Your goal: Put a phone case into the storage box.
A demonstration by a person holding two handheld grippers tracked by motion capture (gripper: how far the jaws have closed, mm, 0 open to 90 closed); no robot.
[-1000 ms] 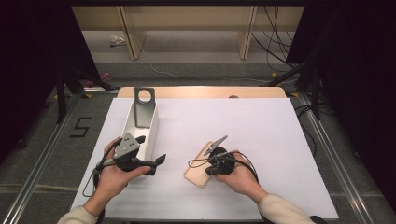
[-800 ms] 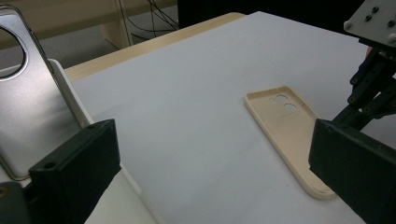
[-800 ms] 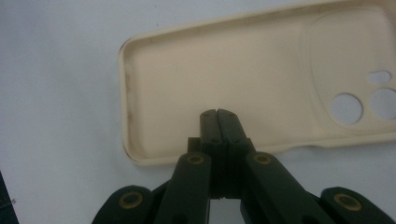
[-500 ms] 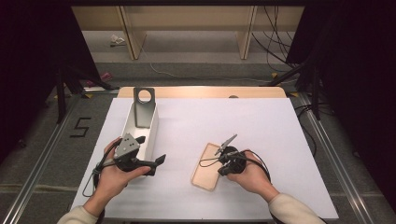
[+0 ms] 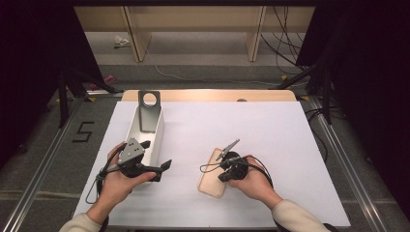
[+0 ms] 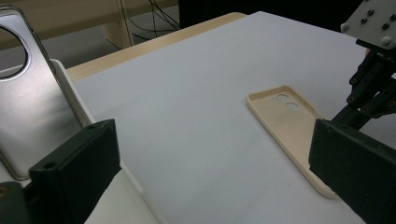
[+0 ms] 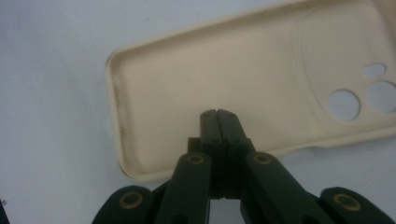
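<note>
- Right gripper (image 5: 223, 166), nearest the person's edge of the table: held in the right hand (image 5: 251, 181). In the right gripper view its two black jaws (image 7: 218, 122) stand pressed together with nothing between them, their tips over the open inner face of the phone case (image 7: 224, 74); whether the tips touch the case cannot be told.
- Phone case (image 5: 212, 174): beige, lying flat on the white table cover (image 5: 270, 140) with its hollow side up, right of centre and just beside the right gripper. Its camera cut-outs (image 6: 286, 101) sit at the end away from the person. In the left gripper view the case (image 6: 292, 130) rests flat on the cover, with the right gripper (image 6: 369, 93) above its near end.
- Left gripper (image 5: 162, 166): held in the left hand (image 5: 116, 181) at about the same depth, to the left of the case and well apart from it. Its jaws stand wide open and hold nothing; in the left gripper view they frame the bare cover.
- White box (image 5: 145, 135): a long open tray behind the left gripper, running away from the person.
- Silver phone (image 5: 147, 113): leaning upright at the far end of the box, back outward, with a large round camera ring (image 6: 11, 56) near its top.
- Wooden table edge (image 5: 208, 94): a light strip beyond the cover.
</note>
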